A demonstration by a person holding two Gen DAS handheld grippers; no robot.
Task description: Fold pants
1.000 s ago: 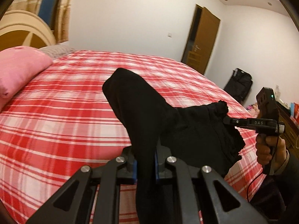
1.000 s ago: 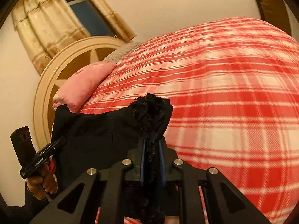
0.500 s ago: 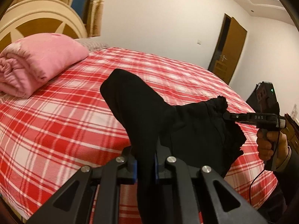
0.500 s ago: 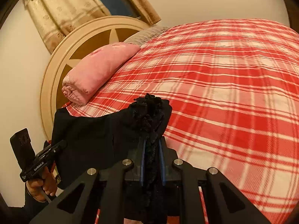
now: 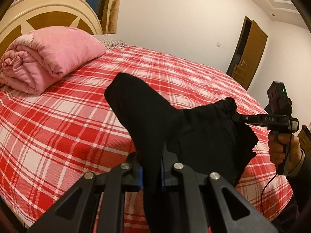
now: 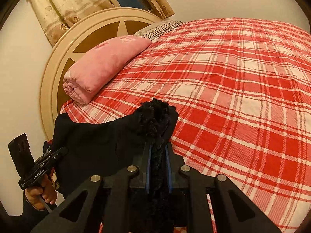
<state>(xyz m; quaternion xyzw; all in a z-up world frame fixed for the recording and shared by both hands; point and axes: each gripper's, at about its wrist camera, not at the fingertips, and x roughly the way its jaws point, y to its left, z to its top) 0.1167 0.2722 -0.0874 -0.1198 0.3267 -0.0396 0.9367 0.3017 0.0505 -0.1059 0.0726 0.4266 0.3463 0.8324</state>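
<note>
Left wrist view showed the black pants [image 5: 147, 120] held up in the air above the near edge of the bed [image 5: 68, 116], stretched between the two tools. The left gripper [image 5: 151, 171] had its blue-padded fingers [image 5: 138, 174] clamped on one bunched end of the cloth, which rose in a dark hump ahead of the lens. The right gripper [image 5: 236, 117] pinched the other end, a hand [image 5: 281, 149] wrapped around its grip. From the right wrist, its fingers [image 6: 148, 167] were closed on a frayed, fuzzy edge of the fabric. A red and white checked sheet covered the bed. A rolled pink quilt [image 5: 48, 58] lay by the round cream headboard [image 6: 58, 62]. Curtains [image 6: 64, 5] hung behind, and a brown door [image 5: 250, 52] stood at the far wall.
</note>
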